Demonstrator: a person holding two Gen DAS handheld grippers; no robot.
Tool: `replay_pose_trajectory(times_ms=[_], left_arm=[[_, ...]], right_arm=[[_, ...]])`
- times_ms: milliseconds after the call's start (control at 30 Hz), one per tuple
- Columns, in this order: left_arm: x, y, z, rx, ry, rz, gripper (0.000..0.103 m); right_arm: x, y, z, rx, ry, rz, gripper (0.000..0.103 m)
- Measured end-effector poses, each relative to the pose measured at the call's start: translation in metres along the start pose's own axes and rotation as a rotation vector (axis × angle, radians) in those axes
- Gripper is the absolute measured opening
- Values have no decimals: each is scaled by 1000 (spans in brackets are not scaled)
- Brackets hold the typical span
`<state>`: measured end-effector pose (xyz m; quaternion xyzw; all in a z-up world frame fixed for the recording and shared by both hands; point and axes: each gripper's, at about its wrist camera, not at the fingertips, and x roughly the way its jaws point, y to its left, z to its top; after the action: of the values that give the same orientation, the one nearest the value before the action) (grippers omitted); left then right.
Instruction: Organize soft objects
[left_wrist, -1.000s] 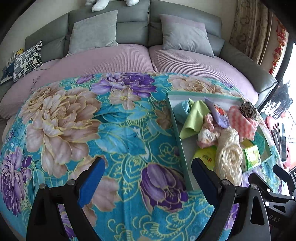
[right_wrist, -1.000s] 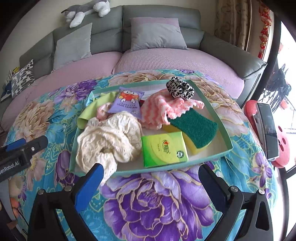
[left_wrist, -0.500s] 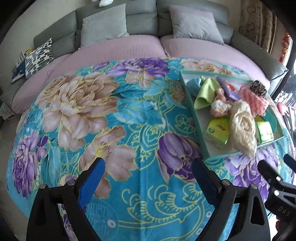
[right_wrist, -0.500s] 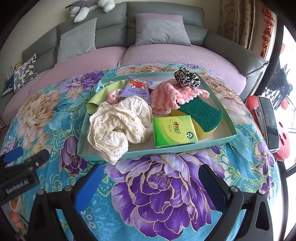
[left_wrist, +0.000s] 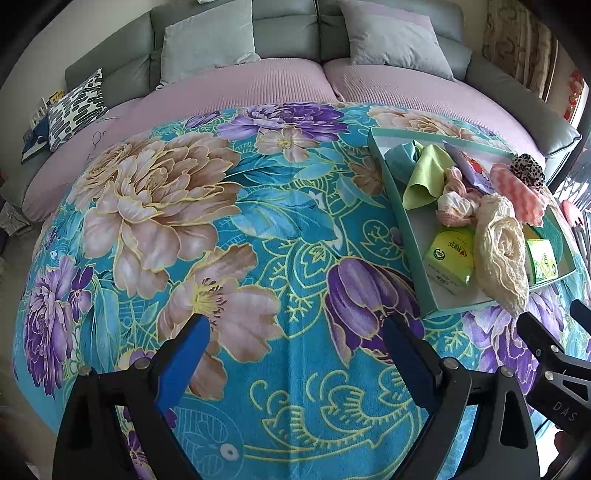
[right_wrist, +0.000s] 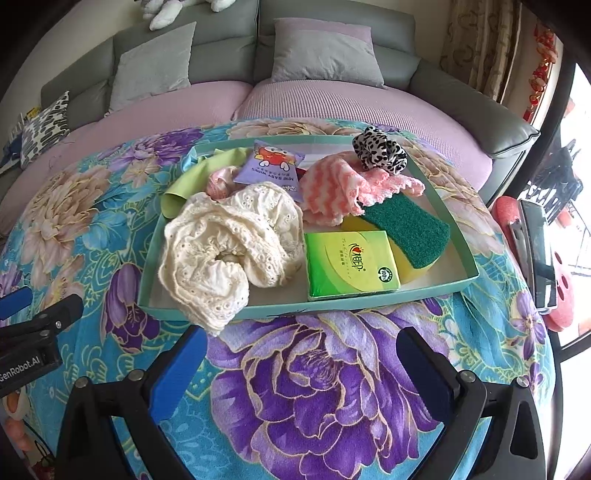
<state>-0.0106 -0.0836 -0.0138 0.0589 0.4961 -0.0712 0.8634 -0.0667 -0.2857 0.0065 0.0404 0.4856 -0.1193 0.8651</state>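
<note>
Fleece blanket (right_wrist: 325, 387): teal with large flowers, spread over the tabletop; broad bare stretch on the tray's left, seen in the left wrist view.
Tray (right_wrist: 466, 254): shallow teal box on the blanket, holding all the soft things in one loose heap. That fits either things gathered in or things waiting to be sorted out; the pictures do not settle which.
Cream lace cloth (right_wrist: 225, 251): bulkiest piece, one fold spilling over the tray's near-left rim (left_wrist: 506, 291). It will sag and trail, so pinch a thick bunch, not a lace edge, and lift clear of the rim.
Pink striped cloth (right_wrist: 332, 188): crumpled at centre-back, lying partly over the sponge.
Sponge (right_wrist: 406, 229): yellow with green scrub face, under the cloth's corner; it would drag the cloth if pulled.
Tissue pack (right_wrist: 351, 264): green, flat, touching the sponge; slick film, so grip across its short sides.
Wipes packet (right_wrist: 273, 166): purple, at the back.
Leopard scrunchie (right_wrist: 380, 149): perched on the pink cloth, near the far rim.
Right gripper (right_wrist: 301, 365): jaws spread wide, empty, just short of the tray.
Left gripper (left_wrist: 295, 354): jaws spread, empty, over bare blanket, well left of the tray.
</note>
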Motion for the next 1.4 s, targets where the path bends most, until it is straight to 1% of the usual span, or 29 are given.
replay_pose_trajectory(times_ms=[167, 333, 533, 700, 933, 1400], left_arm=[[5, 1, 2, 3, 12, 15, 95], [6, 4, 5, 15, 13, 33, 95], [4, 5, 4, 21, 6, 51, 95], [0, 4, 4, 29, -6, 53, 95], [-1, 9, 4, 9, -5, 40, 95], [2, 10, 4, -3, 3, 31, 95]], right_arm=[[0, -1, 0, 13, 4, 0, 103], [-6, 1, 3, 26, -4, 18, 103], [-18, 3, 7, 31, -37, 42, 103], [-16, 1, 5, 31, -28, 23, 103], [-8, -6, 4, 44, -1, -5, 103], [-5, -5, 2, 36, 10, -5, 103]])
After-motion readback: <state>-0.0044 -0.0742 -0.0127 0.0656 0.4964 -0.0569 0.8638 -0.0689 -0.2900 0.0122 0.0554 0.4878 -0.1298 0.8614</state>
